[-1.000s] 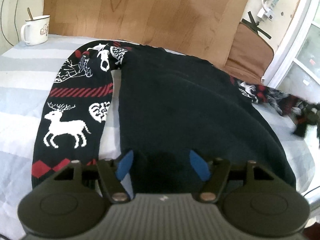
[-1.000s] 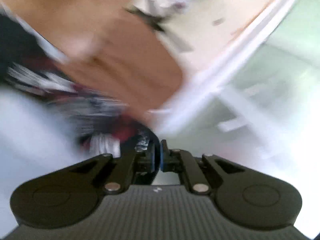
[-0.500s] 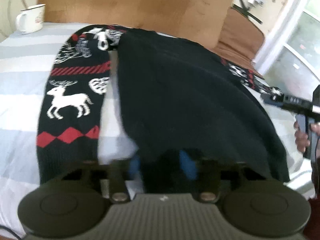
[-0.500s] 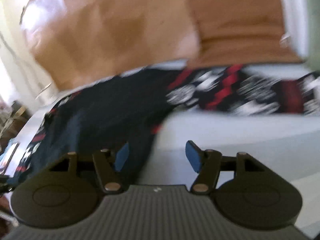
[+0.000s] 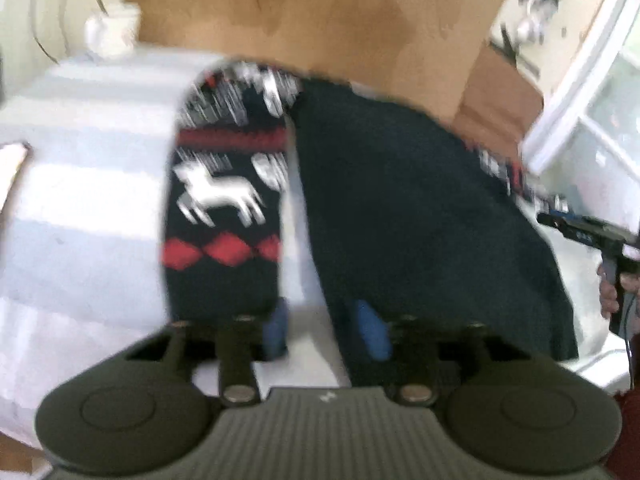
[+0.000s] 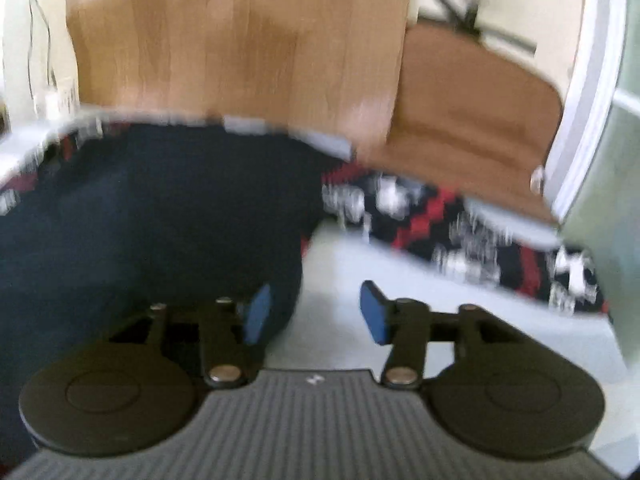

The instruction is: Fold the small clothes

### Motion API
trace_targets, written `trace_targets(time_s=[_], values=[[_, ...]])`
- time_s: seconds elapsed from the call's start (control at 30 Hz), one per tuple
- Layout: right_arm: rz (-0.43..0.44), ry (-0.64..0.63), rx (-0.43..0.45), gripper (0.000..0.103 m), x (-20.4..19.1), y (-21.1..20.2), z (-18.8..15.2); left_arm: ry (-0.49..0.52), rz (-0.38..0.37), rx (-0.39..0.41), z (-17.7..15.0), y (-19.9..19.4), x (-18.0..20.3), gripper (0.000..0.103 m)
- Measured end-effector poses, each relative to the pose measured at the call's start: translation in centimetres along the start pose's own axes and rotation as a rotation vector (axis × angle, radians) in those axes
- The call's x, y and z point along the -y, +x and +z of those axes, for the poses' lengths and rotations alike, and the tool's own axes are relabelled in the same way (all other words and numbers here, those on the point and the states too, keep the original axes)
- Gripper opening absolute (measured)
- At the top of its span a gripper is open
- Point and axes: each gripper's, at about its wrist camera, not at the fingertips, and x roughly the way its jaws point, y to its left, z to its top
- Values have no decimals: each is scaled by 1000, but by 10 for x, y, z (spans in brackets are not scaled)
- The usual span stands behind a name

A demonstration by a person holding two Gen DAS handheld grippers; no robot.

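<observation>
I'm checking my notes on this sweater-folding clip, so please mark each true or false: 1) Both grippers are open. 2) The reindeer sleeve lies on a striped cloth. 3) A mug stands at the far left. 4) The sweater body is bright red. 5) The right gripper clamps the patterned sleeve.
1) True: the left gripper and right gripper both have their fingers apart.
2) True: the reindeer sleeve lies on the striped cloth.
3) True: a white mug.
4) False: the sweater body is dark.
5) False: it is open, and the patterned sleeve lies beyond it.
</observation>
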Motion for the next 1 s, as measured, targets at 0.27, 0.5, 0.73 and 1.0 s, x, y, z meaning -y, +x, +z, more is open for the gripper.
trace_targets(time_s=[0.27, 0.5, 0.73, 1.0], values=[[362, -112, 40, 54, -80, 19, 53, -147, 72, 157, -4, -31, -51, 60], [808, -522, -5, 66, -233, 23, 55, -217, 147, 294, -6, -71, -89, 68], [900, -716, -197, 65, -322, 48, 44, -243, 157, 360, -17, -87, -113, 78], [970, -404, -165, 7, -336, 74, 162, -361, 213, 427, -15, -97, -150, 78]])
